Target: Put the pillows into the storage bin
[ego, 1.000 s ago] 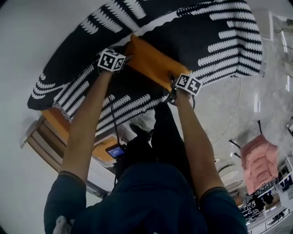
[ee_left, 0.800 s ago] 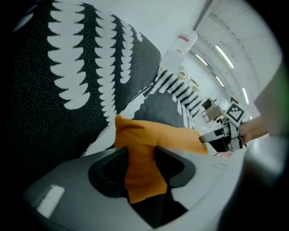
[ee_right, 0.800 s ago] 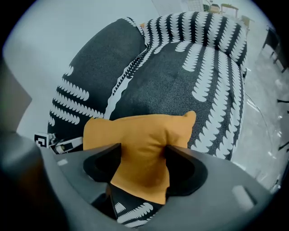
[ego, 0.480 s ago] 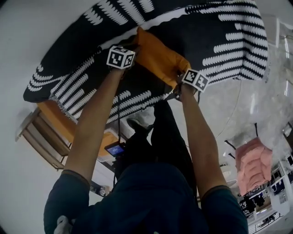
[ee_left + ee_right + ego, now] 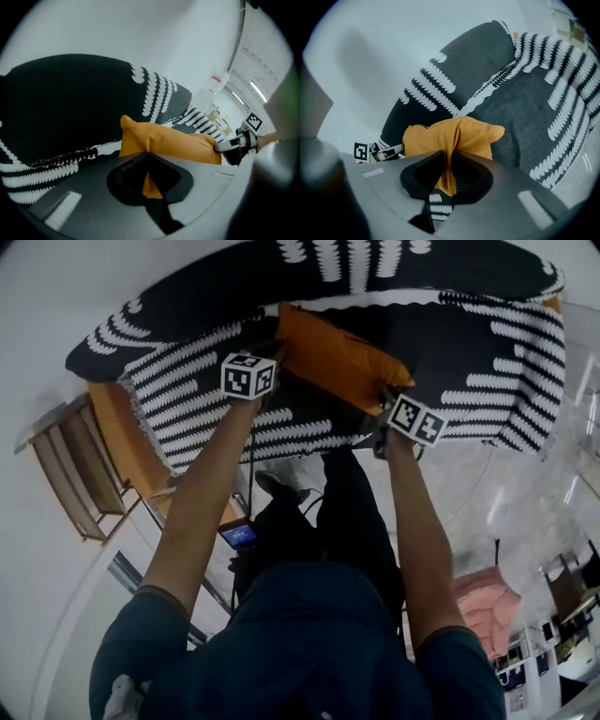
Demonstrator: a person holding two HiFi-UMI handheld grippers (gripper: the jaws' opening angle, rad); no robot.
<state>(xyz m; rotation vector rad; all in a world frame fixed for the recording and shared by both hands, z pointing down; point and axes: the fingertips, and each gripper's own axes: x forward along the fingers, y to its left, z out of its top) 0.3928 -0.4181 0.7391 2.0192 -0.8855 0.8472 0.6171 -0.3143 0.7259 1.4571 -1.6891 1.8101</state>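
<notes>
An orange pillow [image 5: 337, 357] lies across a sofa draped in a black-and-white patterned throw [image 5: 469, 334]. My left gripper [image 5: 269, 352] is at the pillow's left end. In the left gripper view, this gripper [image 5: 147, 161] is shut on a pinched fold of the orange pillow [image 5: 164, 140]. My right gripper [image 5: 387, 397] is at the pillow's right corner. In the right gripper view, its jaws [image 5: 449, 164] are closing, with the pillow's [image 5: 450, 133] fabric squeezed between them. No storage bin is in view.
A wooden slatted side table [image 5: 66, 465] stands left of the sofa. Orange upholstery [image 5: 122, 437] shows under the throw's edge. A small lit screen [image 5: 239, 535] hangs by the person's legs. A pink cushioned seat [image 5: 483, 601] stands on the floor at the lower right.
Both grippers have closed on the ends of the orange pillow. The pillow's ends now bunch up in the jaws, and the head view has swung so more of the sofa's left side shows.
</notes>
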